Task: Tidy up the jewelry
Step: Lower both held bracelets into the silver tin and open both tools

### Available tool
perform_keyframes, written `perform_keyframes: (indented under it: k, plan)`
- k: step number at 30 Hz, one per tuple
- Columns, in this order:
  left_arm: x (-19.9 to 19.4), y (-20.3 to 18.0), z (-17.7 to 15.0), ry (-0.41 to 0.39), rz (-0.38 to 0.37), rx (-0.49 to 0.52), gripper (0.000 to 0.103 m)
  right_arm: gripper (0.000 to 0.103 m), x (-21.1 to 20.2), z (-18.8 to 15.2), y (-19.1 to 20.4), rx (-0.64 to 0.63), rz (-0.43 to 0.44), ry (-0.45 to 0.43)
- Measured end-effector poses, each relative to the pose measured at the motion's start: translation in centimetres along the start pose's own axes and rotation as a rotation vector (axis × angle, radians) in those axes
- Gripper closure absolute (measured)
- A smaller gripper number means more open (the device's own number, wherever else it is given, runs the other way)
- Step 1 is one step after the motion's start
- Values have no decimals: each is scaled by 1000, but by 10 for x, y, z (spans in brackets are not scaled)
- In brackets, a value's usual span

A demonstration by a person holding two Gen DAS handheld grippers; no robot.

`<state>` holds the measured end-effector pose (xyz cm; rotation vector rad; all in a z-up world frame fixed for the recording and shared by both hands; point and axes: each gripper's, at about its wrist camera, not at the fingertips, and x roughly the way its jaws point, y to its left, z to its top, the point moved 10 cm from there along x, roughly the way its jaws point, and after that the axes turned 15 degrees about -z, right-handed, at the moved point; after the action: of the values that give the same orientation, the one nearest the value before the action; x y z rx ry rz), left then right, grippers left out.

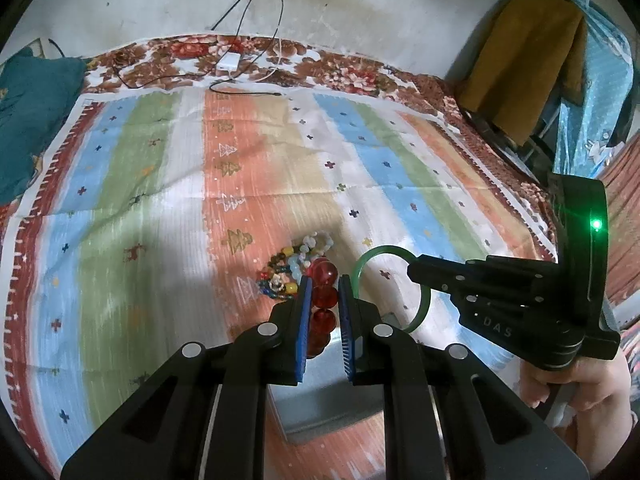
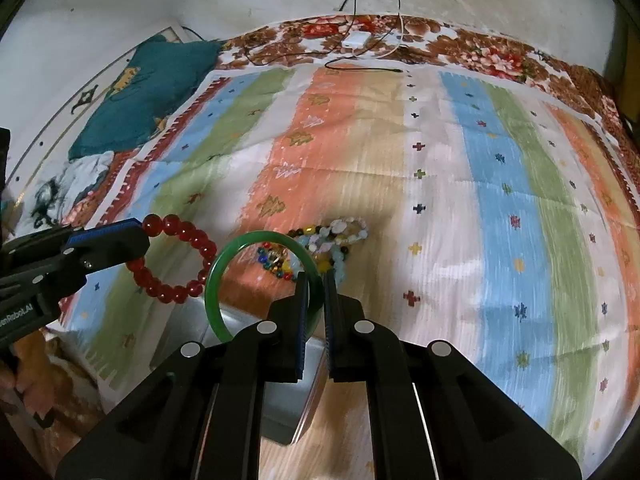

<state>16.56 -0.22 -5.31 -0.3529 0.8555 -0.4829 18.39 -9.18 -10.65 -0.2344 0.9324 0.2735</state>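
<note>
My left gripper (image 1: 325,280) is shut on a bracelet of big red beads (image 1: 323,296), which hangs above the striped cloth. From the right wrist view the same red bracelet (image 2: 188,240) dangles as a ring from the left gripper (image 2: 138,234). My right gripper (image 2: 316,278) is shut on a green bangle (image 2: 214,280), held upright. In the left wrist view the bangle (image 1: 362,264) sticks out of the right gripper (image 1: 414,271). A pile of mixed colourful bead jewelry (image 1: 294,266) (image 2: 332,242) lies on the cloth just beyond both. A grey metal box (image 1: 320,392) (image 2: 280,396) sits open under the grippers.
A striped cloth (image 1: 160,184) covers a floral bedspread. At its far edge lie black cables and a white charger (image 1: 229,61). A teal pillow (image 1: 32,120) lies far left. Clothes (image 1: 528,60) hang at the right. A hand (image 1: 576,384) holds the right gripper's handle.
</note>
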Motion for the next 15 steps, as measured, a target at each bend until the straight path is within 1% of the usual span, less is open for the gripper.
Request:
perform_keyframes:
  k: [8,15]
  plan:
    - [-8,-11,-19,-2,-15,8,90,95,-9,-20,5,-8,7,6]
    - [-4,-14,-34,27,-12,3,90,94,-10,-31,13,-27,19,22]
